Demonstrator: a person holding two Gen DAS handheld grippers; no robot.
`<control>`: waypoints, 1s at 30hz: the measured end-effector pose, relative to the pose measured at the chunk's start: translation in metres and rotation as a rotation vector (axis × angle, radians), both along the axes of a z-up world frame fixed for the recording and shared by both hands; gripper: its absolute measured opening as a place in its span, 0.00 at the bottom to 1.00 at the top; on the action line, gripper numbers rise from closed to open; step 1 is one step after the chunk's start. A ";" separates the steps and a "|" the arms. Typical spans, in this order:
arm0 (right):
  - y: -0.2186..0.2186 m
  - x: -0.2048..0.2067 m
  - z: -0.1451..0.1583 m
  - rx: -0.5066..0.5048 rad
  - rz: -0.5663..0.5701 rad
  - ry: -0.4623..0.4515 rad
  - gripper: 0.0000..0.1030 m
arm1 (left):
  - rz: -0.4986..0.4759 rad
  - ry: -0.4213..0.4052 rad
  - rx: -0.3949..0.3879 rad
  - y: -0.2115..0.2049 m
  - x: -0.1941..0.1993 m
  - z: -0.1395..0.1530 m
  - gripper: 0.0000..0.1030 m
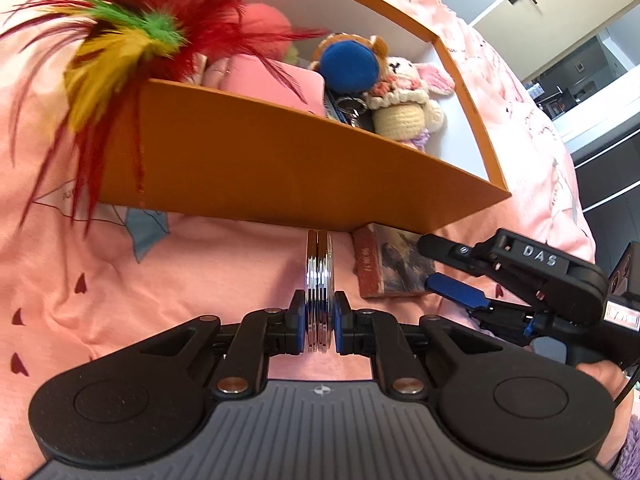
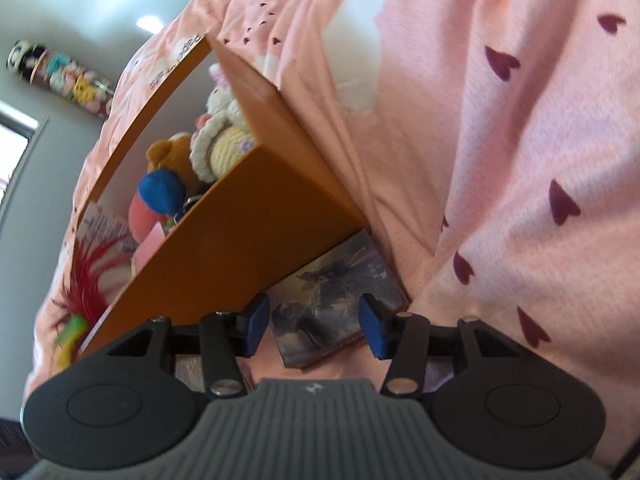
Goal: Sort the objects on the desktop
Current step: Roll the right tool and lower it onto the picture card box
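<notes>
My left gripper (image 1: 319,312) is shut on a thin stack of shiny chrome discs (image 1: 319,264), held edge-on above the pink cloth, just in front of the orange box (image 1: 260,160). A small box with a dark painted picture (image 2: 332,304) lies on the cloth against the orange box's near corner (image 2: 248,216). My right gripper (image 2: 314,326) hovers over it, open, with its blue pads (image 2: 256,326) to either side and not pressing on it. In the left wrist view the right gripper (image 1: 427,263) comes in from the right at the picture box (image 1: 384,264).
The orange box holds plush toys (image 1: 404,92), a blue ball-shaped toy (image 1: 348,66) and a pink item (image 1: 276,80). A red, green and yellow feather toy (image 1: 120,40) hangs over its left corner. The pink heart-print cloth (image 2: 520,160) covers the surface. A person's hand (image 1: 600,376) grips the right tool.
</notes>
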State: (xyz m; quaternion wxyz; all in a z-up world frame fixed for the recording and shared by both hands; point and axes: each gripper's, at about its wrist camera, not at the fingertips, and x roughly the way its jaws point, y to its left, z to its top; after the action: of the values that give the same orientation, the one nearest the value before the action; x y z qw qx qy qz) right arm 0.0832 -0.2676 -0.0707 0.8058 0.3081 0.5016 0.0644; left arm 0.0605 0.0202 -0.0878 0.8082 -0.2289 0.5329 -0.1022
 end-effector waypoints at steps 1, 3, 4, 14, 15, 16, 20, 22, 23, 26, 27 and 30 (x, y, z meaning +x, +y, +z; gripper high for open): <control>-0.002 0.001 -0.002 0.022 -0.015 0.004 0.51 | 0.003 0.001 0.000 0.001 0.000 0.000 0.14; -0.010 0.001 -0.005 0.075 -0.055 0.012 0.50 | 0.012 0.004 -0.001 0.003 0.000 -0.001 0.14; -0.015 0.001 -0.008 0.102 -0.077 0.017 0.50 | 0.015 0.005 -0.001 0.004 0.000 -0.002 0.14; -0.022 0.012 -0.019 0.215 -0.137 0.065 0.36 | 0.022 0.008 -0.014 0.007 0.001 -0.006 0.14; -0.020 0.009 -0.017 0.196 -0.131 0.063 0.36 | 0.023 0.006 -0.015 0.008 0.001 -0.005 0.14; -0.019 0.007 -0.015 0.187 -0.125 0.071 0.36 | 0.024 0.006 -0.018 0.008 0.000 -0.006 0.14; -0.016 -0.005 -0.008 0.156 -0.108 0.084 0.38 | 0.026 0.013 -0.024 0.009 0.001 -0.008 0.14; -0.015 -0.009 -0.006 0.136 -0.107 0.092 0.38 | 0.027 0.010 -0.027 0.010 0.000 -0.008 0.14; -0.015 -0.011 -0.007 0.129 -0.106 0.102 0.40 | 0.027 0.009 -0.029 0.010 0.000 -0.008 0.14; -0.014 -0.015 -0.010 0.089 -0.099 0.138 0.41 | 0.030 0.009 -0.033 0.011 0.000 -0.008 0.14; -0.014 -0.014 -0.013 0.079 -0.102 0.152 0.41 | 0.031 0.008 -0.035 0.012 -0.001 -0.008 0.14; -0.015 -0.012 -0.019 0.071 -0.114 0.171 0.42 | 0.032 0.010 -0.041 0.013 -0.002 -0.009 0.14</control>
State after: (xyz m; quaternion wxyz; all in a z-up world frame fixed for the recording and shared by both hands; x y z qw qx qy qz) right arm 0.0713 -0.2821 -0.0893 0.7510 0.3686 0.5477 0.0097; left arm 0.0584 0.0332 -0.0966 0.8023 -0.2542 0.5310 -0.0989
